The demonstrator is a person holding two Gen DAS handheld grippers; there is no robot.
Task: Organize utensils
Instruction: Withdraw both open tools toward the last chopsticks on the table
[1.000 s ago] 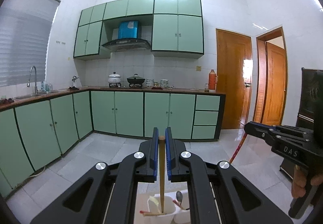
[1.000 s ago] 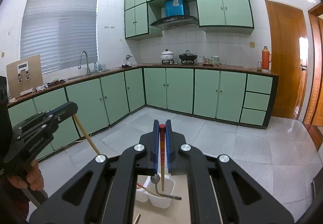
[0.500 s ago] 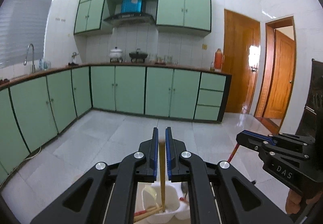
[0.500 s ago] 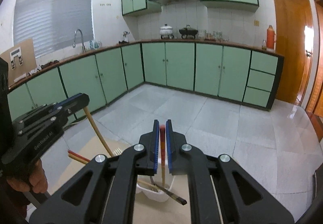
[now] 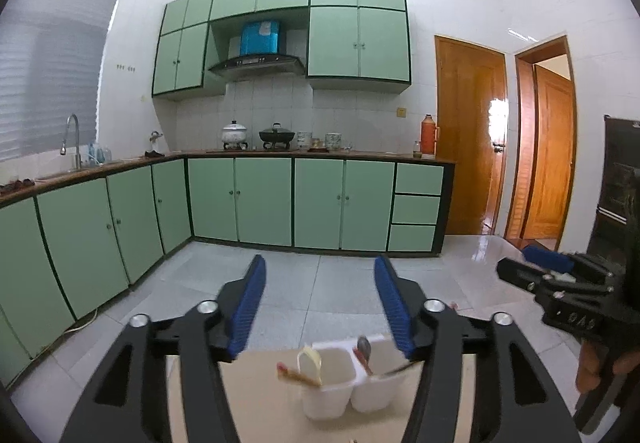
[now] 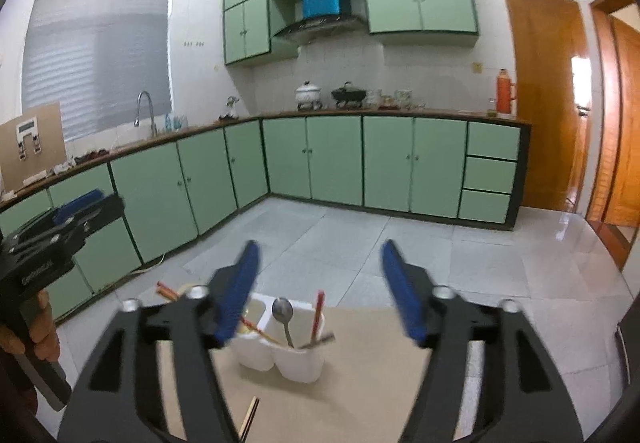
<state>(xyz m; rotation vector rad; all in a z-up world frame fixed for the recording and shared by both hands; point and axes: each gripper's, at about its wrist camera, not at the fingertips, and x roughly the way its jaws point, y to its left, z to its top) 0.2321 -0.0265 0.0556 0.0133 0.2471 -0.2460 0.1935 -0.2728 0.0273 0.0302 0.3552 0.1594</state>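
A white two-compartment utensil holder [image 5: 340,391] [image 6: 298,363] stands on a tan tabletop [image 6: 380,363]. Chopsticks [image 5: 298,375] lean out of one compartment. A metal spoon [image 6: 282,312] and a red chopstick [image 6: 318,315] stand in the other. My left gripper [image 5: 320,263] hangs above and just short of the holder, its jaws opening with nothing between them. My right gripper [image 6: 319,247] does the same over the spoon side, jaws opening and empty. Each gripper also shows at the edge of the other's view, held by a hand [image 6: 40,331].
A loose pair of chopsticks [image 6: 250,417] lies on the tabletop in front of the holder. Beyond the table are a tiled floor [image 5: 320,283], green kitchen cabinets [image 5: 264,199], wooden doors [image 5: 468,139] and a dark cabinet [image 5: 620,183] at the right.
Both grippers were shut on upright chopsticks over the holder. Both have now opened and let them go; the red one stands in the spoon compartment. Both hands sank a little.
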